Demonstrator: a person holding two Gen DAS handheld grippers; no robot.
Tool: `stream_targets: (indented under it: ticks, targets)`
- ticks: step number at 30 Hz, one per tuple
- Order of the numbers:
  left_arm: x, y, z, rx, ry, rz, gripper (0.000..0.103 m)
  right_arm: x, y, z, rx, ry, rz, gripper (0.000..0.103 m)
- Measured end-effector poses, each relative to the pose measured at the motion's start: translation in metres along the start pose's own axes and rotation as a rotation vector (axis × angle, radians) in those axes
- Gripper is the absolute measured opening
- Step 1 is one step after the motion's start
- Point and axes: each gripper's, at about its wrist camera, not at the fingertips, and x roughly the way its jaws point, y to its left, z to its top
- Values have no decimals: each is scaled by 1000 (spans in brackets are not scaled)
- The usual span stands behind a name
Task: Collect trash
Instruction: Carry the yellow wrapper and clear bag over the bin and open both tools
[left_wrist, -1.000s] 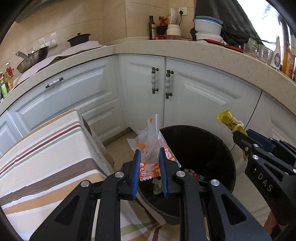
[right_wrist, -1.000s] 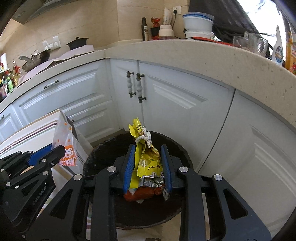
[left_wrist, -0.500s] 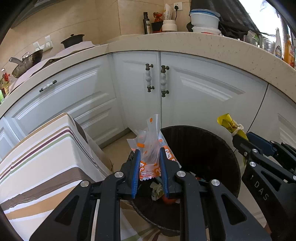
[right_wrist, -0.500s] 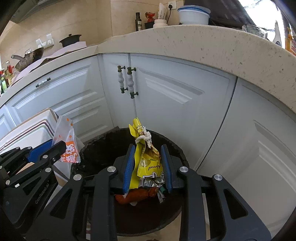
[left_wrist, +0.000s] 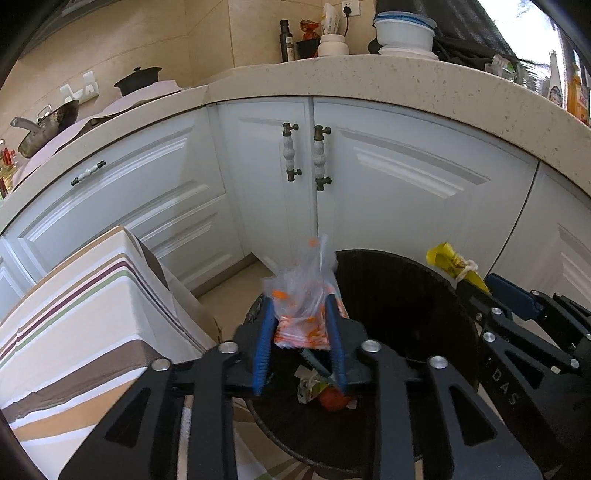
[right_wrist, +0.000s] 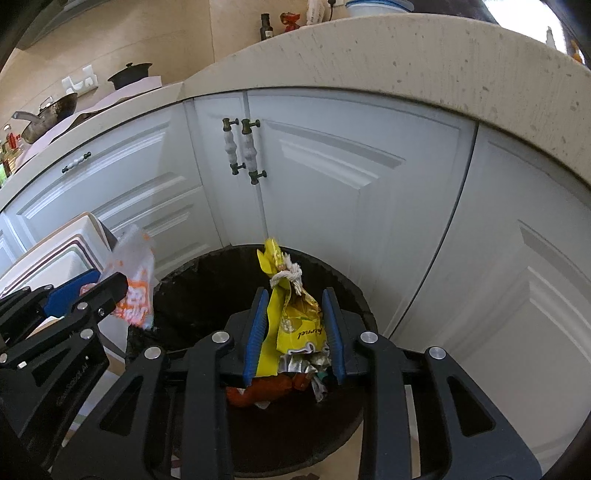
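A clear plastic bag with orange print (left_wrist: 303, 325) sits blurred between the blue pads of my left gripper (left_wrist: 299, 302). Its jaws are opening and gaps show beside the bag. Below it is a round black bin (left_wrist: 406, 295) holding crumpled wrappers and a red piece (left_wrist: 332, 398). My right gripper (right_wrist: 294, 295) is shut on a yellow snack bag tied with white string (right_wrist: 295, 328), over the bin's middle (right_wrist: 207, 280). In the right wrist view the left gripper's fingers (right_wrist: 92, 295) and the clear bag (right_wrist: 135, 280) are at the bin's left rim.
A table under a striped cloth (left_wrist: 74, 325) stands close on the bin's left. White cabinet doors (left_wrist: 406, 177) with a stone counter (left_wrist: 406, 81) curve behind the bin. Pots, bottles and bowls sit on the counter. Tiled floor (left_wrist: 236, 280) shows between table and cabinets.
Both grippers have come lower and closer over the bin. The left gripper's jaws have spread and the clear bag now blurs between them. The yellow bag stays clamped.
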Motion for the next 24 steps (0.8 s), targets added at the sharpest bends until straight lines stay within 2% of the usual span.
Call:
stream_targets:
  ticks: [2,3,4,11,15,24]
  targets:
    - [0,1,0,-3,1,5,50,1,-2,0,6,1,-1,34]
    - [-1,2,0,-7,-3,9,55,1,-3,0,10,-2,-2,41]
    - [-2,3,0,-11,-10,14,58,0,-3,0,13,-9,-5,42]
    - [-11,8,1,-10,-31,41,68,-9,-3,1,9,-22,-16,43]
    - [-22,12,1,-16,-47,43,71,-19,-1,1,8,-38,-23,49]
    - [-40,20,0,-21,-77,58,76,-48,4,2,4,-78,-35,55]
